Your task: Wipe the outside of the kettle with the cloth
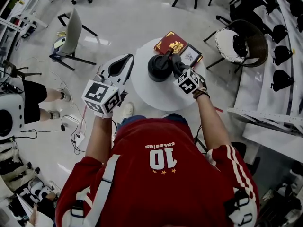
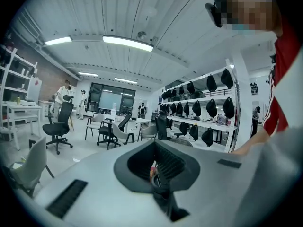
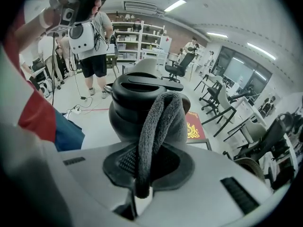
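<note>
The round white table (image 1: 150, 94) stood just ahead of the person's knees, with its near rim close to the red shirt. Bare floor lay open beyond its far side. To the left a grey chair (image 1: 71, 34) stood well apart from the table, and cables trailed across the floor below it. To the right a round-backed chair (image 1: 244, 41) sat near the table's edge, so there was less room on that side. A bystander in dark shorts (image 1: 34, 98) stood off to the far left.

The black kettle (image 1: 159, 67) stood upright a little past the middle of the table. A red book (image 1: 170, 42) and a small dark-framed panel (image 1: 191, 56) lay just behind it, toward the far rim.

The right gripper (image 1: 177, 68) was over the table, right beside the kettle on its right. Its jaws were clamped on a fold of the grey cloth (image 3: 158, 122). In the right gripper view the cloth rose from between the jaws and looped up against the kettle's side, its top reaching about to the lid's edge. I could not tell from there whether it pressed on the kettle or only brushed it.

The left gripper (image 1: 128, 57) hung off the table's left edge, above the floor and clear of the kettle. Its jaws were drawn together at the tips, with nothing between them.
</note>
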`<state>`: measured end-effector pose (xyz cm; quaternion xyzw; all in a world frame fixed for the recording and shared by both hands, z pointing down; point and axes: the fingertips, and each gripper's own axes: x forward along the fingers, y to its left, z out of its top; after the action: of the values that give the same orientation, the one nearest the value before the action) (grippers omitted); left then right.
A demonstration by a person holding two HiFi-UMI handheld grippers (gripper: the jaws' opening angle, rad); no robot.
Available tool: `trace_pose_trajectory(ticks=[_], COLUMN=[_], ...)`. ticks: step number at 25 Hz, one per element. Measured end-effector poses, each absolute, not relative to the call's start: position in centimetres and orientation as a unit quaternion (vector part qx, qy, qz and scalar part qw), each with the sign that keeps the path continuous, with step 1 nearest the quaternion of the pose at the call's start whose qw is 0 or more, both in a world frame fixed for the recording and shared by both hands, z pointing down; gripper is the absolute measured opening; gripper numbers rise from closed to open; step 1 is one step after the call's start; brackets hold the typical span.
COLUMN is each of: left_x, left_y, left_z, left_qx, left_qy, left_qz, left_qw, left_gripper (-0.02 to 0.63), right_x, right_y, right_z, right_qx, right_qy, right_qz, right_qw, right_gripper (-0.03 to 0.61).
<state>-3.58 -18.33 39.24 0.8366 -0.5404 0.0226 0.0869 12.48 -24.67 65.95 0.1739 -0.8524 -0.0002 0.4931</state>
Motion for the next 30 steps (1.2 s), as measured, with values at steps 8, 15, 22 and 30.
trace_pose_trajectory(ticks=[8, 15, 22, 30], left_x=[-3.7, -4.7, -5.9, -7.7], left_y=[-17.3, -16.5, -16.3, -16.5], left_z=[39.0, 39.1, 38.9, 38.7], left_qx=[0.855, 0.868, 0.881, 0.897], left_qy=[-0.51, -0.487, -0.463, -0.433], left_qz=[0.022, 0.021, 0.019, 0.015], left_qw=[0.09, 0.093, 0.093, 0.092], left_gripper=[0.006, 0.006, 0.006, 0.006], right_x=[12.6, 11.9, 10.2, 8.2], right_y=[-21.6, -19.3, -17.5, -16.0], right_z=[65.8, 66.2, 65.8, 65.9], right_qx=[0.199, 0.219, 0.238, 0.258], right_qy=[-0.847, -0.839, -0.836, -0.827], right_qz=[0.024, 0.044, 0.059, 0.067], right_qw=[0.493, 0.496, 0.492, 0.496], right_gripper=[0.044, 0.044, 0.044, 0.044])
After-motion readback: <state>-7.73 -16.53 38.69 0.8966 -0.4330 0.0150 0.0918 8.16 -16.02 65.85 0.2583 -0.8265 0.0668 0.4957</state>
